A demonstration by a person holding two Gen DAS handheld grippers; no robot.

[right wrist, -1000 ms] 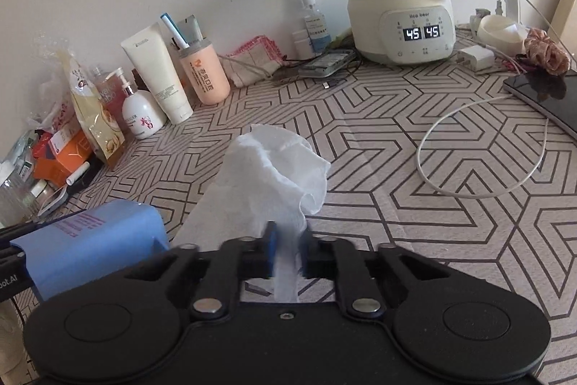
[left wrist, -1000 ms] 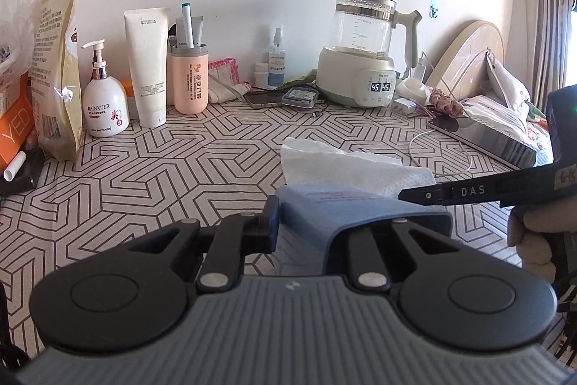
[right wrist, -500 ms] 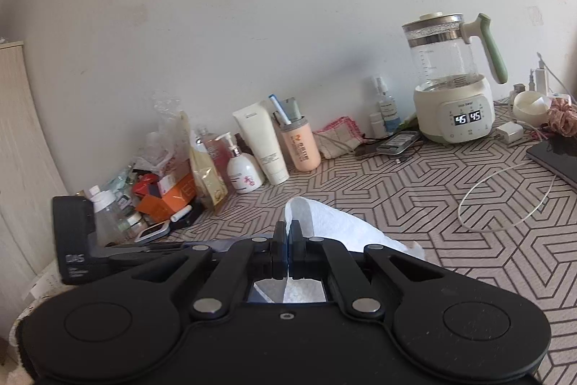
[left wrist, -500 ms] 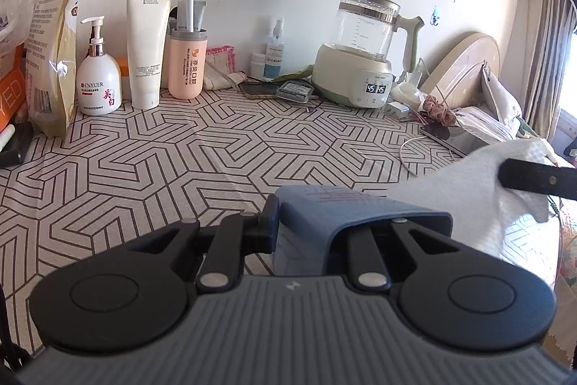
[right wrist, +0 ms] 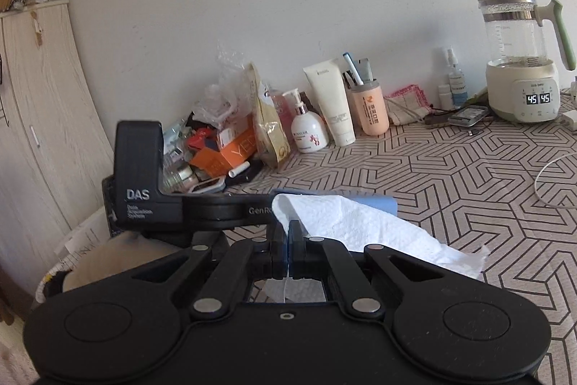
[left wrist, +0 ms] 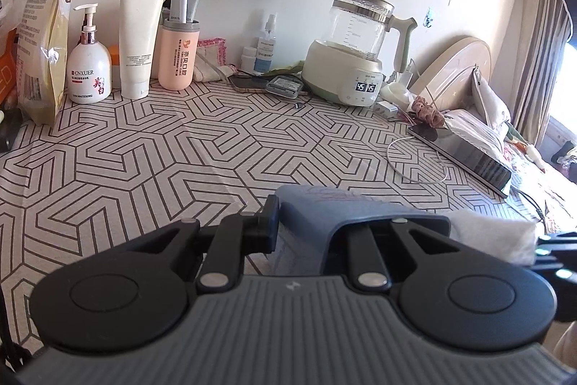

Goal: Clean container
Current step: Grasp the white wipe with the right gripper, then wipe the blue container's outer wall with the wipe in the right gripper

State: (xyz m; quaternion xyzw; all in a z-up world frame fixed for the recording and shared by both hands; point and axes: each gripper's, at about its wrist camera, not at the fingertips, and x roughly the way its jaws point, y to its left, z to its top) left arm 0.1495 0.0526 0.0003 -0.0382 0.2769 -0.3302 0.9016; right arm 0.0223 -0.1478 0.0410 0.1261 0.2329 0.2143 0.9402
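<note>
My left gripper [left wrist: 310, 226] is shut on the wall of a blue container [left wrist: 324, 211], one finger outside and the other inside, holding it above the patterned tablecloth [left wrist: 180, 161]. In the right wrist view my right gripper [right wrist: 288, 235] is shut on a white tissue [right wrist: 360, 230] that drapes off to the right. Behind the tissue, the blue container [right wrist: 377, 202] shows as a thin edge, and the left gripper's black housing [right wrist: 140, 168] stands to the left. In the left wrist view the tissue [left wrist: 494, 233] lies just right of the container. The container's inside is hidden.
A glass kettle [left wrist: 357, 60] on its base stands at the back. A dark tablet [left wrist: 465, 154] and a white cable [left wrist: 414, 161] lie to the right. Bottles [left wrist: 90, 67], a peach cup [left wrist: 178, 56] and a bag [left wrist: 43, 35] line the back left. Clutter [right wrist: 216, 147] fills the far left corner.
My right gripper has swung left and up with the tissue, close to the container's right side. The left gripper has stayed in place with the container, rolling slightly.
</note>
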